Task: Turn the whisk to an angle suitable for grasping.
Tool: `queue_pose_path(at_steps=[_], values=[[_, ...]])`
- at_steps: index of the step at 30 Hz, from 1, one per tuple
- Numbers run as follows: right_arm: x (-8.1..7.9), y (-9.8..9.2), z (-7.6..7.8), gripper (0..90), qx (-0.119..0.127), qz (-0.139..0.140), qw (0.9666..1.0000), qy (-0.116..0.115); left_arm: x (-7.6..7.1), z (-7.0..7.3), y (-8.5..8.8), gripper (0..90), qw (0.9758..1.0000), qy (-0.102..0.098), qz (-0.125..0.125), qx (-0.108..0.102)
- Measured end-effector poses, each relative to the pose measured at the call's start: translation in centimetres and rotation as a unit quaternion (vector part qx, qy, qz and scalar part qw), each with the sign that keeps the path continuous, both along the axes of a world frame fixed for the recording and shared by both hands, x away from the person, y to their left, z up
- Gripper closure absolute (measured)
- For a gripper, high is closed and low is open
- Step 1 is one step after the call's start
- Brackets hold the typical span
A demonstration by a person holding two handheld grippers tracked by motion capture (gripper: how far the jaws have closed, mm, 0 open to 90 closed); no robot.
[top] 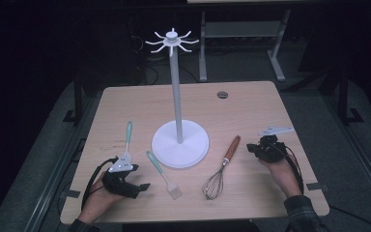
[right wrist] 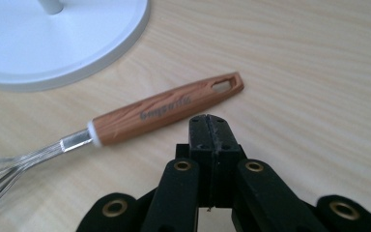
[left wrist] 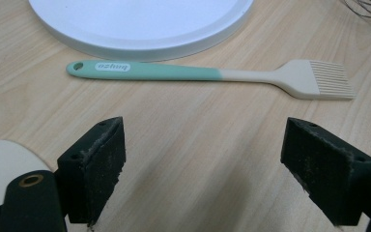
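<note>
Right gripper view has your right gripper (right wrist: pixel 207 121), jaws together, beside the whisk (right wrist: pixel 166 110) handle: part them before grasping it.

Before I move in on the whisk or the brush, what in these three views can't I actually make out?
- Whisk: right gripper view cuts its wires at the left edge.
- Utensil with the teal handle: its head sits behind the left gripper in the high view.
- Round dark thing: too small to identify, high view.
- Right gripper: shut with nothing between the jaws; the high view is too dim to show that.
</note>
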State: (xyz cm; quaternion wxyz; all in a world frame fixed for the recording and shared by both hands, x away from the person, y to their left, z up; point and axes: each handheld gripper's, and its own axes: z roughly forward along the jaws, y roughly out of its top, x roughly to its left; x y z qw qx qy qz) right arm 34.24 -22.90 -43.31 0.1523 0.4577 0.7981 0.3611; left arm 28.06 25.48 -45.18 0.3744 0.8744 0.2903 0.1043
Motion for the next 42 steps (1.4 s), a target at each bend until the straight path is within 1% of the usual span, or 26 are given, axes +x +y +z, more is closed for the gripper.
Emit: queue_pose_path(at_steps=[1, 4, 5, 10, 17, 18, 20, 21, 22, 24, 25, 26, 27, 29, 33, 39, 42], values=[[0.3, 0.0, 0.0, 90.0, 0.002, 0.001, 1.0000, -0.005, 0.0, 0.0, 0.0, 15.7, 1.0000, 0.000, -0.001, 0.001], [1.1, 0.0, 0.0, 90.0, -0.004, -0.005, 1.0000, -0.004, 0.0, 0.0, 0.0, 15.7, 1.0000, 0.002, -0.002, 0.003], [1.3, 0.0, 0.0, 90.0, -0.001, -0.008, 1.0000, -0.005, 0.0, 0.0, 0.0, 15.7, 1.0000, 0.002, -0.002, 0.003], [2.8, 0.3, -0.4, 90.0, -0.006, -0.008, 0.9999, -0.008, 0.0, 0.0, -0.1, 15.7, 1.0000, 0.003, -0.002, 0.002], [4.8, 0.6, -1.8, 90.0, -0.007, -0.014, 0.9998, 0.007, 0.0, -0.1, -0.1, 15.7, 1.0000, 0.003, -0.006, 0.004], [5.0, 0.7, -1.9, 90.0, -0.006, -0.017, 0.9998, 0.009, 0.0, -0.1, -0.2, 15.7, 1.0000, 0.003, -0.003, 0.000], [5.4, 0.9, -2.1, 90.0, 0.000, -0.018, 0.9997, 0.015, 0.0, -0.1, -0.1, 15.7, 1.0000, 0.003, -0.005, 0.004], [5.5, 0.9, -2.3, 90.0, -0.002, -0.016, 0.9998, 0.014, 0.0, -0.1, -0.1, 15.7, 1.0000, 0.004, -0.001, 0.000], [5.7, 1.0, -2.4, 90.0, -0.002, -0.016, 0.9997, 0.018, 0.0, -0.1, -0.1, 15.7, 1.0000, 0.002, -0.001, 0.001], [5.8, 1.2, -2.7, 90.0, 0.000, -0.017, 0.9995, 0.027, 0.0, -0.1, -0.1, 15.7, 1.0000, 0.002, -0.001, 0.000], [5.9, 1.2, -2.9, 90.0, -0.004, -0.015, 0.9996, 0.023, 0.0, -0.1, -0.1, 15.7, 1.0000, 0.003, -0.001, -0.001], [5.9, 1.4, -3.0, 90.0, -0.007, -0.014, 0.9995, 0.028, 0.0, -0.1, -0.1, 15.7, 1.0000, 0.003, -0.001, -0.001], [5.9, 1.5, -3.1, 90.0, -0.004, -0.016, 0.9993, 0.033, 0.0, -0.2, -0.1, 15.7, 1.0000, 0.003, -0.002, 0.000], [5.9, 1.5, -3.1, 90.0, -0.007, -0.014, 0.9993, 0.033, 0.0, -0.2, -0.1, 15.7, 1.0000, 0.004, -0.003, 0.004], [5.9, 1.7, -3.2, 90.0, -0.001, -0.012, 0.9993, 0.035, 0.0, -0.1, 0.0, 15.7, 1.0000, 0.000, -0.003, 0.004], [5.8, 2.4, -3.2, 90.0, -0.002, 0.003, 0.9994, 0.035, 0.1, -0.1, 0.1, 15.7, 1.0000, -0.002, -0.002, 0.005], [5.7, 3.2, -3.2, 90.0, 0.002, 0.010, 0.9993, 0.037, 0.0, -0.1, 0.1, 15.7, 1.0000, -0.002, -0.002, 0.005]])
